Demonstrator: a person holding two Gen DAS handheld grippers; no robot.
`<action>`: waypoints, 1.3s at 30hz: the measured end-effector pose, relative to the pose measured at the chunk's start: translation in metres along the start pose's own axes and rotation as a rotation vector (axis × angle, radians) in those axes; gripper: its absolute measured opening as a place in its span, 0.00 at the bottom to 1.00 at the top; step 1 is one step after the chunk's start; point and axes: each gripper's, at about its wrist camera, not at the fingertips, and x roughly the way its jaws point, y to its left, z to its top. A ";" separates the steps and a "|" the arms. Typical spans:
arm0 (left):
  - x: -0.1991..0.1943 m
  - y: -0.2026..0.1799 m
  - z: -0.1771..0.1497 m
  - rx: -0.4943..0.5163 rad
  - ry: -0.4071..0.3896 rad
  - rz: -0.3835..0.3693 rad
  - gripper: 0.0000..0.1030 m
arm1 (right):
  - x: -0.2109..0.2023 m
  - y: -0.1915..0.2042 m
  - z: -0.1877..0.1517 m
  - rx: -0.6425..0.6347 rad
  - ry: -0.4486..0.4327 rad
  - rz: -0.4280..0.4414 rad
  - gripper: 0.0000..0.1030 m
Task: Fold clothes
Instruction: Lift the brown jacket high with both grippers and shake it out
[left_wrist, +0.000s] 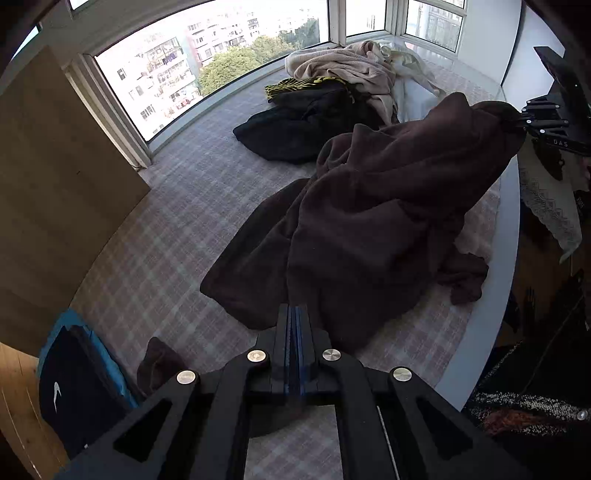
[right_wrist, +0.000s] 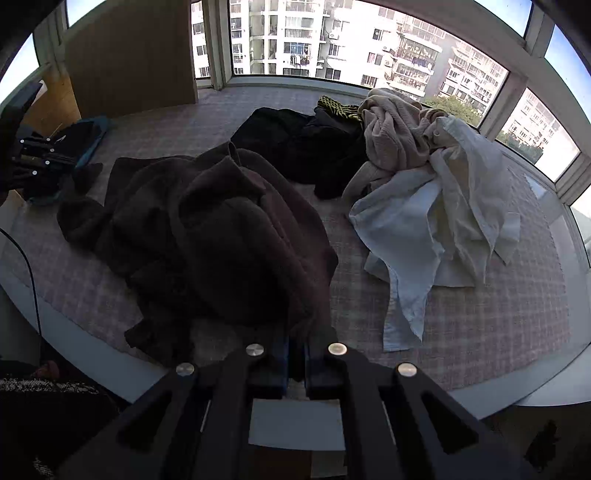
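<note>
A dark brown fleece garment (left_wrist: 369, 221) lies crumpled in the middle of the checked mat (left_wrist: 177, 236). My right gripper (right_wrist: 295, 341) is shut on an edge of the brown garment (right_wrist: 221, 229). The left wrist view shows the right gripper (left_wrist: 519, 122) holding that edge raised at the upper right. My left gripper (left_wrist: 295, 314) is shut just short of the garment's near fold, and I see no cloth between its blue pads. In the right wrist view the left gripper (right_wrist: 64, 158) hovers at the far left.
Behind lie a black garment (right_wrist: 295, 144), a yellow-black piece (right_wrist: 338, 107), a beige knit (right_wrist: 395, 136) and a white shirt (right_wrist: 436, 221). A blue bag with a black item (left_wrist: 74, 373) sits at the left, beside a wooden panel (left_wrist: 55, 177). The mat ends at a white ledge (left_wrist: 491, 295).
</note>
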 end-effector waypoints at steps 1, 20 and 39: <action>0.009 -0.004 0.012 0.023 0.005 -0.022 0.04 | 0.008 -0.008 -0.013 0.029 0.031 0.009 0.05; 0.125 -0.047 0.122 0.384 0.240 -0.253 0.43 | 0.049 -0.041 -0.037 0.100 0.126 0.071 0.05; -0.043 -0.002 0.090 0.141 -0.130 0.021 0.03 | -0.065 -0.027 0.044 -0.007 -0.208 -0.046 0.05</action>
